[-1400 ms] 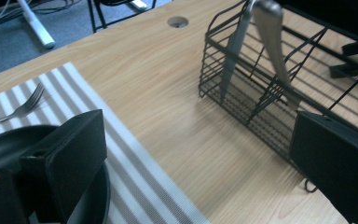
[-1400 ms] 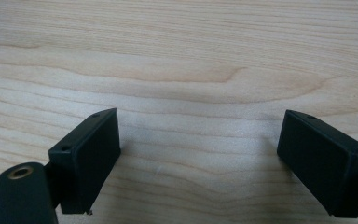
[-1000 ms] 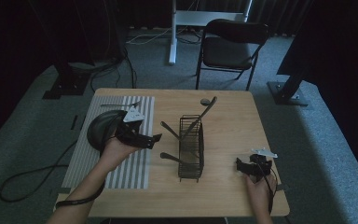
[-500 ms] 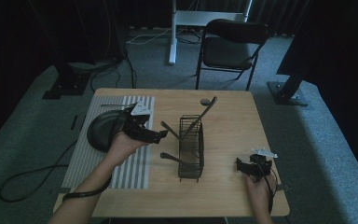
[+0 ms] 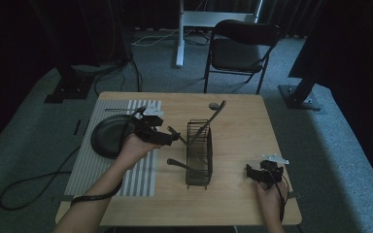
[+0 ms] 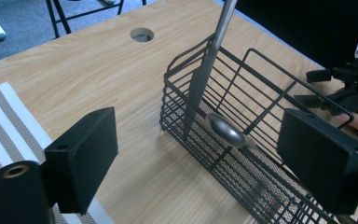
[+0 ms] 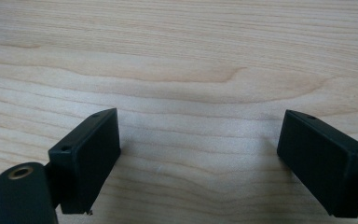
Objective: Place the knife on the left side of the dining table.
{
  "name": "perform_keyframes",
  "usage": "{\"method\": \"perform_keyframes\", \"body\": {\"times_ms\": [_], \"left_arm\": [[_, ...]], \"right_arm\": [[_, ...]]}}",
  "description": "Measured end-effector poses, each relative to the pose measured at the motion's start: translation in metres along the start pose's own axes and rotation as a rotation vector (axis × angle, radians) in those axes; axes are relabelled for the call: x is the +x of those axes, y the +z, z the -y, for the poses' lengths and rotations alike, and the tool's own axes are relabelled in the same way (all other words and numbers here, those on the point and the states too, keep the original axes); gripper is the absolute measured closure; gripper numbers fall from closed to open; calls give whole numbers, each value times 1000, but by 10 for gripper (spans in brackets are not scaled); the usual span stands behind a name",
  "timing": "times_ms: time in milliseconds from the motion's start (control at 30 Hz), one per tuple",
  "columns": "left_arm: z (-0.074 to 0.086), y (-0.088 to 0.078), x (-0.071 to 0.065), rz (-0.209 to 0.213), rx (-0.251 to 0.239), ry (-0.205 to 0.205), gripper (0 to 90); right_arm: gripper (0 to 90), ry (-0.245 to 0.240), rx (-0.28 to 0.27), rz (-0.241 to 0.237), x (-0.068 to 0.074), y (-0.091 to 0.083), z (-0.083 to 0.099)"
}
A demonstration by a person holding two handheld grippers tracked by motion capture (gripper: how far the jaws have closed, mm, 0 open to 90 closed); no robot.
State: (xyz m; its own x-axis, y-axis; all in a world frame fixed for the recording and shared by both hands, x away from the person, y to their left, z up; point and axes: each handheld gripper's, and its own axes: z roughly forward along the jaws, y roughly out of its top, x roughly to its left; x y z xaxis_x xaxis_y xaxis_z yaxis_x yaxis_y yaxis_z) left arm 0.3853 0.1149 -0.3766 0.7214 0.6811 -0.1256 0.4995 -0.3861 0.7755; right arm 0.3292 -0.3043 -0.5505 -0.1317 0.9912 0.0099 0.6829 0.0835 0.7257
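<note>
Wire basket [image 6: 242, 140] partly hides a utensil handle [image 6: 205, 77], its end unclear.

Folding chair [image 5: 243, 46] and floor cables [image 5: 34, 182] beyond table [image 5: 243, 116]

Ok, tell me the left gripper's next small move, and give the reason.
Probably ease the left gripper forward toward the wire basket and line its open jaws up on the metal handle leaning out of it. The jaws are spread wide and empty, the basket sits just ahead, and that handle is the nearest thing to grasp. The right gripper rests open over bare table.
</note>
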Motion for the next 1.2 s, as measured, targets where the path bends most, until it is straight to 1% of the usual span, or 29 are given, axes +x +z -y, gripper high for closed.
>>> {"method": "perform_keyframes", "body": {"times_ms": [33,67,100,133,167,233,267,333,367,400,433,467,500,567,600,633,700,767,800,833,867,933,967,1000,1033,1067,1133,1200], "left_arm": [[0,0,0,0,0,0,168],[0,1,1,38,-3,-29,230],[-1,2,1,33,-4,-33,272],[-1,3,2,44,-8,-31,332],[-1,3,2,57,-15,-41,375],[-1,3,2,61,-19,-36,479],[0,3,1,70,-20,-33,504],[0,3,1,73,-8,-20,592],[0,3,0,85,-12,-20,617],[0,3,0,85,-12,-20,659],[0,2,0,93,-11,-14,659],[0,2,-1,88,-11,-8,678],[0,1,-1,102,-10,-16,683],[0,0,-1,115,-10,-24,698],[1,-1,-1,132,-14,-32,707],[1,-1,-1,132,-14,-32,718],[2,-4,-5,148,-18,-24,728],[1,-7,-8,176,-29,-18,757],[1,-8,-11,192,-29,-18,798],[0,-10,-16,222,-36,-11,815],[-1,-11,-20,220,-35,5,830],[-3,-12,-28,212,-30,38,834],[-4,-12,-31,206,-31,49,834],[-4,-12,-31,206,-31,49,834],[-6,-12,-36,201,-30,72,834],[-6,-12,-36,201,-30,72,834],[-8,-12,-40,194,-24,85,835],[-9,-12,-40,192,-23,82,836]], "right_arm": [[122,0,0,0,0,0,0],[122,-1,0,0,0,0,0],[122,0,0,0,0,0,0],[122,0,0,0,0,0,0],[122,0,0,0,0,0,0],[122,0,0,0,0,0,0],[122,0,0,0,0,0,0],[122,0,0,0,0,0,0],[122,0,0,0,0,0,0],[122,0,0,0,0,0,0],[122,0,0,0,0,0,0],[122,0,0,0,0,0,0],[122,0,0,0,0,0,0],[122,0,0,0,0,0,0],[123,0,0,0,0,0,0],[123,0,0,0,0,0,0],[123,1,0,0,0,0,0],[123,0,0,0,0,0,0],[123,0,0,0,0,0,0],[123,0,0,0,0,0,0],[123,0,0,0,0,0,0],[123,-1,0,0,0,0,0],[123,-1,-1,0,0,0,0],[123,-1,-1,0,0,0,0],[123,-1,-1,0,0,0,0],[123,-1,-1,0,0,0,0],[123,0,1,0,0,0,0],[123,0,1,0,0,0,0]]}}
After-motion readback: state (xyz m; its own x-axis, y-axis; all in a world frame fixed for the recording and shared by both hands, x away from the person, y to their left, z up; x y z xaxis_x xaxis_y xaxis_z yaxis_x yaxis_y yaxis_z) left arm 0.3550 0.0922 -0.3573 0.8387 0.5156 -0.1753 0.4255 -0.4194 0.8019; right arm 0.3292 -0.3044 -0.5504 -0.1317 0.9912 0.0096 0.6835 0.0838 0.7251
